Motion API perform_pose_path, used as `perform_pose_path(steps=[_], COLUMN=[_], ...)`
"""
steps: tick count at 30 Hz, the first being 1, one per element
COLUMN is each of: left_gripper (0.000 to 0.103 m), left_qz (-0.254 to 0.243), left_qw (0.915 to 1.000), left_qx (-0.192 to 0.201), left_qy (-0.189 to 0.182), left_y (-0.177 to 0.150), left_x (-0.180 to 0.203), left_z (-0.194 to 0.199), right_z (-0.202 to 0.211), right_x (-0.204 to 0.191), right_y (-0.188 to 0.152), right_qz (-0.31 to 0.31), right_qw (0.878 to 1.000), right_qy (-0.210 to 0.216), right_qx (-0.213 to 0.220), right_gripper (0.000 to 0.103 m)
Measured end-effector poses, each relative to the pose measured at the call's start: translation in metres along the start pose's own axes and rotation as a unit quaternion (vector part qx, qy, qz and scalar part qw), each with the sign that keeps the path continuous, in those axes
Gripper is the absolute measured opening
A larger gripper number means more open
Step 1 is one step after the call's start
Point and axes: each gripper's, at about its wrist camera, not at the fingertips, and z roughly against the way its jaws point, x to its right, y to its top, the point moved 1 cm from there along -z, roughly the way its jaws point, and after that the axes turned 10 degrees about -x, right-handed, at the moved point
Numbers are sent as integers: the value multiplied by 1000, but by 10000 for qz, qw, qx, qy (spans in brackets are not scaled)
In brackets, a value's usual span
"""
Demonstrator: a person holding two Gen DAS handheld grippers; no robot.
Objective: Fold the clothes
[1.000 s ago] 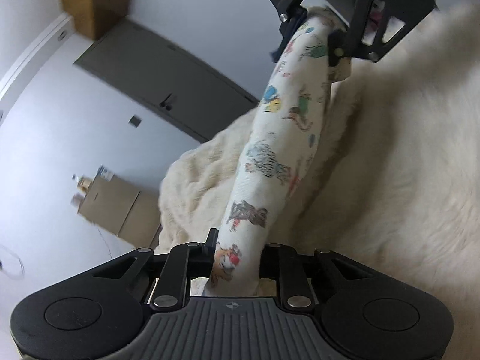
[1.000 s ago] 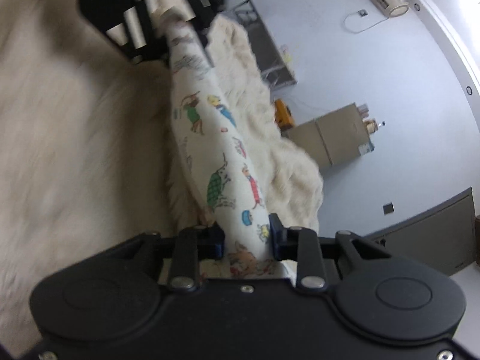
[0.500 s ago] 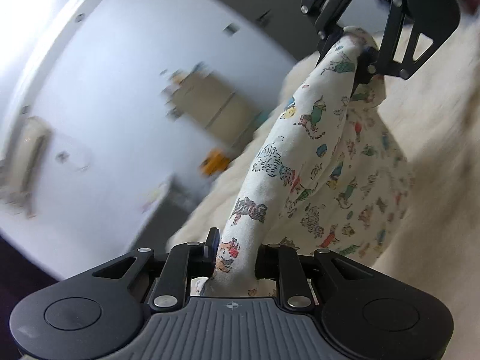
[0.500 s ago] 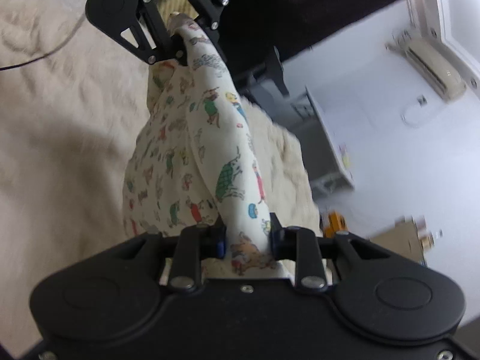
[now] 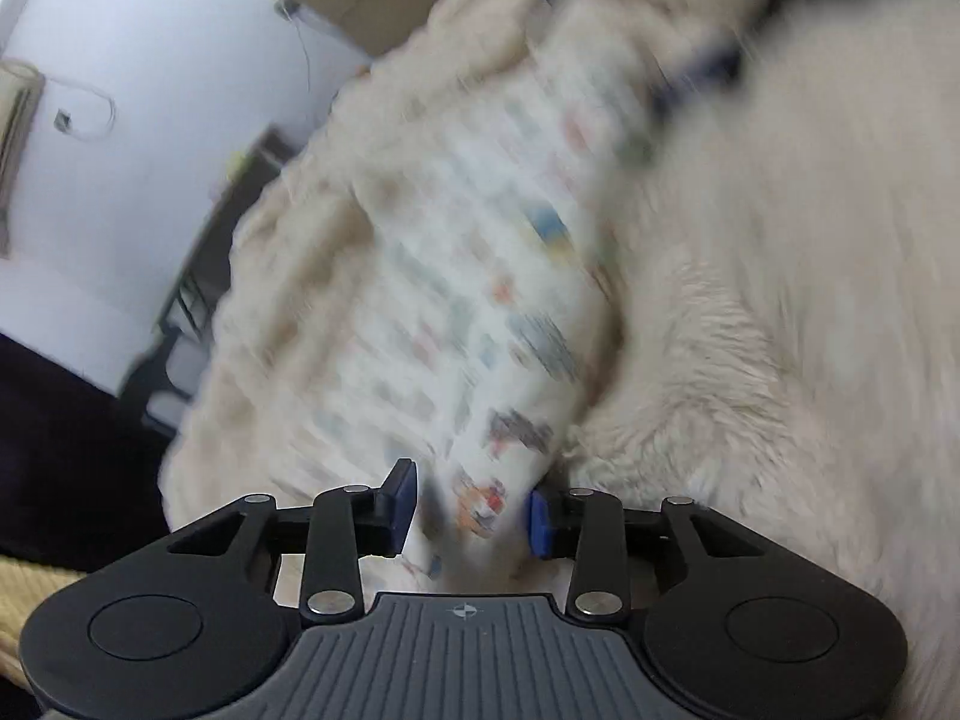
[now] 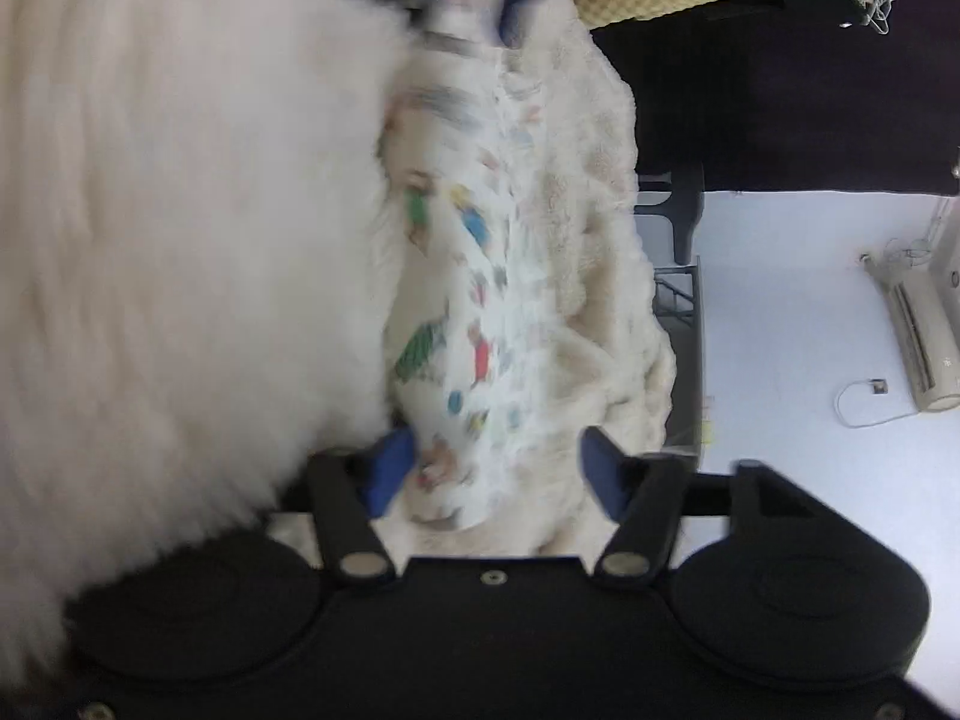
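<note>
The printed garment [image 5: 480, 276], judged light, limp and easily bunched, is laid on the fluffy blanket [image 5: 780, 300] and best retaken at an edge, both the left gripper [image 5: 471, 507] and right gripper [image 6: 492, 468] being opened around it.

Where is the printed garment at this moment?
In both wrist views the printed garment lies on the fluffy cream blanket, reaching from between the left gripper's opening jaws to between the right gripper's opening jaws; neither gripper's pads press it.
</note>
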Motion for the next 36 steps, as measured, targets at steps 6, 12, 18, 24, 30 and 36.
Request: perform_pose_path(steps=[6, 12, 18, 24, 30, 36], left_gripper=[97, 103, 103, 103, 103, 103], left_qz=[2197, 4728, 5791, 5235, 5026, 4846], left_qw=[9719, 8572, 7901, 8315, 8485, 8617], left_qx=[398, 847, -333, -859, -962, -901], left_qy=[-749, -1858, -1981, -1647, -1351, -1209], left_y=[-10, -23, -7, 0, 3, 8], left_x=[-60, -134, -119, -56, -44, -42], left_z=[40, 92, 97, 90, 83, 67], right_z=[24, 46, 53, 44, 36, 38], right_x=[84, 132, 124, 88, 83, 80], right_y=[-11, -13, -26, -32, -31, -28], right_qz=[-2084, -4609, -5517, -5430, -5409, -5301], right_qw=[9726, 8463, 7745, 7825, 7867, 7957], right_qy=[1011, 2671, 3087, 2937, 2827, 2759], right_qx=[-188, 90, -204, -817, -926, -985], right_gripper=[83, 101, 103, 103, 103, 103])
